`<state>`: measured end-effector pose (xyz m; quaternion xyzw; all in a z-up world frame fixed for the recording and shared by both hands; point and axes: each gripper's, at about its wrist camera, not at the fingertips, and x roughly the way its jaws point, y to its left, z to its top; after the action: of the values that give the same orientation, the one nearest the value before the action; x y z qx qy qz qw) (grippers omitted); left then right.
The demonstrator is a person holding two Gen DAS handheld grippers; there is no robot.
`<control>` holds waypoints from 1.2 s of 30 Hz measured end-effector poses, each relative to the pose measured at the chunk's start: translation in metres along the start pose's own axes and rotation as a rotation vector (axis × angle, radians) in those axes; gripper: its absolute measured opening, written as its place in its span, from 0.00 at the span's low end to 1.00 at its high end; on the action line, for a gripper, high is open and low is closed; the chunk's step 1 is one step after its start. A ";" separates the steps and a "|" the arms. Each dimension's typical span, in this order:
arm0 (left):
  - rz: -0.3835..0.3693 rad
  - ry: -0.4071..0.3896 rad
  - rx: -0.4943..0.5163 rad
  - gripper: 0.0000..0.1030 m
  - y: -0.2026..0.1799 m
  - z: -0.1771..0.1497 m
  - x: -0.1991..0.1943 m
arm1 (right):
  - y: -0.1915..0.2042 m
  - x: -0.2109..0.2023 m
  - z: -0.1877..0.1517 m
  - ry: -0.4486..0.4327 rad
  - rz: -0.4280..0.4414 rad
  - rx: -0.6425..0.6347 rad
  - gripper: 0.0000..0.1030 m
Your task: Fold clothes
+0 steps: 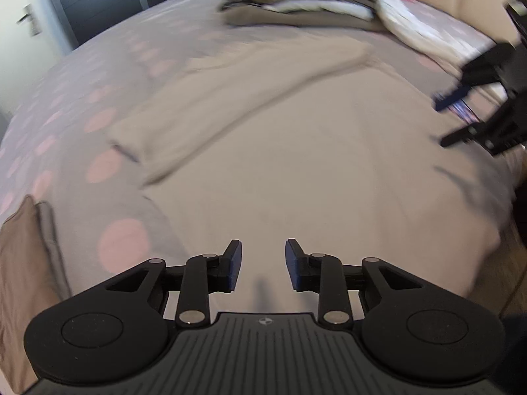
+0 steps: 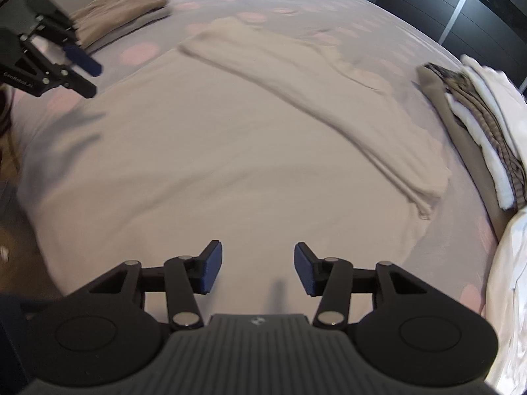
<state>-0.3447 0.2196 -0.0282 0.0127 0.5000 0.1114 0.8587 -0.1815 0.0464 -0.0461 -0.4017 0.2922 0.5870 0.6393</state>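
Observation:
A cream garment (image 1: pixel 296 151) lies spread flat on the bed, with one long sleeve (image 1: pixel 230 98) folded diagonally across it. In the right wrist view the same garment (image 2: pixel 197 151) fills the middle, and the sleeve (image 2: pixel 329 98) runs across it to the right. My left gripper (image 1: pixel 263 265) hovers over the garment's near edge, open, with nothing between its blue pads. My right gripper (image 2: pixel 258 268) is likewise open and empty above the cloth. Each gripper shows in the other's view: the right one (image 1: pixel 444 121) at the right edge, the left one (image 2: pixel 95 80) at the upper left.
The bedspread (image 1: pixel 75 105) is grey with pink dots. A stack of folded clothes (image 2: pixel 477 115) lies beyond the sleeve, with a white duvet (image 2: pixel 513 279) beside it. A folded tan item (image 2: pixel 115 16) lies on the far side. Dark wardrobe doors (image 2: pixel 461 16) stand behind the bed.

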 end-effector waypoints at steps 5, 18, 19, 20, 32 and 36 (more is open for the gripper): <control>-0.030 0.018 0.175 0.27 -0.047 -0.023 -0.008 | 0.041 -0.009 -0.021 0.019 0.040 -0.145 0.55; -0.065 0.049 0.537 0.44 -0.126 -0.081 -0.005 | 0.100 -0.012 -0.068 0.078 0.008 -0.397 0.60; -0.060 0.047 0.570 0.46 -0.131 -0.086 -0.004 | 0.104 -0.011 -0.071 0.084 0.001 -0.419 0.60; -0.055 0.046 0.602 0.46 -0.136 -0.091 -0.002 | 0.107 -0.010 -0.075 0.091 -0.007 -0.440 0.60; 0.161 0.097 1.030 0.48 -0.179 -0.152 0.031 | 0.129 0.011 -0.116 0.167 -0.164 -0.711 0.57; 0.178 0.104 1.067 0.26 -0.174 -0.153 0.029 | 0.121 0.004 -0.112 0.158 -0.162 -0.702 0.34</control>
<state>-0.4311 0.0422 -0.1529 0.4835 0.5261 -0.0852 0.6944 -0.2893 -0.0482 -0.1270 -0.6625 0.0887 0.5662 0.4823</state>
